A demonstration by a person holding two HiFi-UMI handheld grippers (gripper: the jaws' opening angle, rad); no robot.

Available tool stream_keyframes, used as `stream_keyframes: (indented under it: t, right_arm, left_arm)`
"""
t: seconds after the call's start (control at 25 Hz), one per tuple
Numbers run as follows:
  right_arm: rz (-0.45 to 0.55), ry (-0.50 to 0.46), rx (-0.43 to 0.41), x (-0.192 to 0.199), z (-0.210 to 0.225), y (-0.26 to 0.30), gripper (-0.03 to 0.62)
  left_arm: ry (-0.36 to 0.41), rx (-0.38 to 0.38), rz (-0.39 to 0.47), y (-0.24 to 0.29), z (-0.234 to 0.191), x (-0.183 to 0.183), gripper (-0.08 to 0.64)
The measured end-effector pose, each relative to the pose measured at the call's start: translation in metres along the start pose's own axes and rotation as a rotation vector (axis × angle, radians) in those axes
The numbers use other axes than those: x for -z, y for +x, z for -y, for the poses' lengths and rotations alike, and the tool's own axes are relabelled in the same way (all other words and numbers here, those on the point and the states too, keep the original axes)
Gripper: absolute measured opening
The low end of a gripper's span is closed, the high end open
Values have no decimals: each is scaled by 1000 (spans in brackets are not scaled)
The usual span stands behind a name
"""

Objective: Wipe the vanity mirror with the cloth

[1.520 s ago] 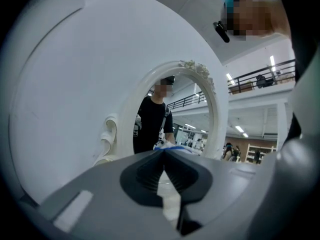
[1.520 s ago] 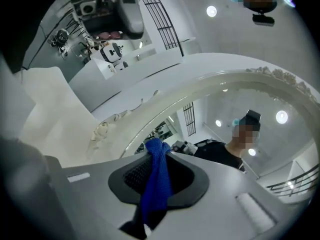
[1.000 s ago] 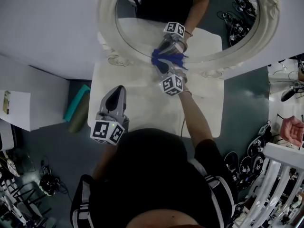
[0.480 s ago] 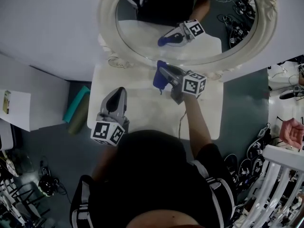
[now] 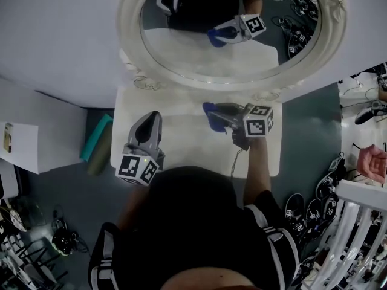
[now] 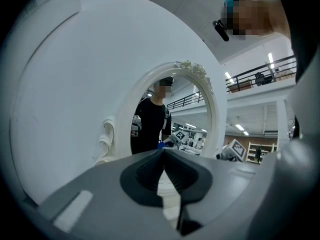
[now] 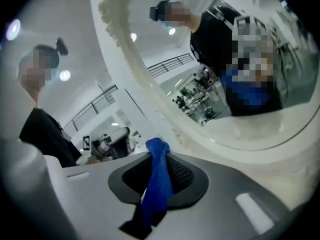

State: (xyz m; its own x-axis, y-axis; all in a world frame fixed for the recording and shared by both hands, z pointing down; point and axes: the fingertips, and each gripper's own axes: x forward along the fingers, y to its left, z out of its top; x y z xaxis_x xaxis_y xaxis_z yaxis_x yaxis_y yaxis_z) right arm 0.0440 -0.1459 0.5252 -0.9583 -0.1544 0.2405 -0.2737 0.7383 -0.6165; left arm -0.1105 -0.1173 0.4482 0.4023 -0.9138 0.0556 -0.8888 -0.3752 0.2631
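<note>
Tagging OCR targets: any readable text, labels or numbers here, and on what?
No readable text anywhere.
Cubes on the left gripper and right gripper: square marker patterns only, no letters or numbers.
On the white box, a yellowish label: too small to read.

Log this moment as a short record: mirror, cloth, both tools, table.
mirror: vanity mirror, oval, white ornate frame, standing at the table's back edge
cloth: blue cloth, pinched between the right tool's jaws
right: right tool shut on the cloth, over the table in front of the mirror, off the glass
left: left tool jaws together, nothing between them, over the table's left part
surface: white table
</note>
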Motion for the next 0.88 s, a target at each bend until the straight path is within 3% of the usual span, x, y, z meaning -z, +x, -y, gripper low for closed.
stream_keyframes:
  t: [0.2,0.36,0.64,0.88]
  right_arm:
    - [66,-224,396,-23,29,-38,60]
    - [280,-313,653,-65,33,-82,60]
    - [760,-394,894,-148,11,-177,60]
    - [1080,-365,1131,-190,11,-250,60]
  left_arm:
    - [8,14,-9,2,4,-1,11]
    - [8,25,-9,5,7,-2,11]
    - [0,33,-5,8,7,-1,11]
    - [-3,33,-2,9,6,-1,11]
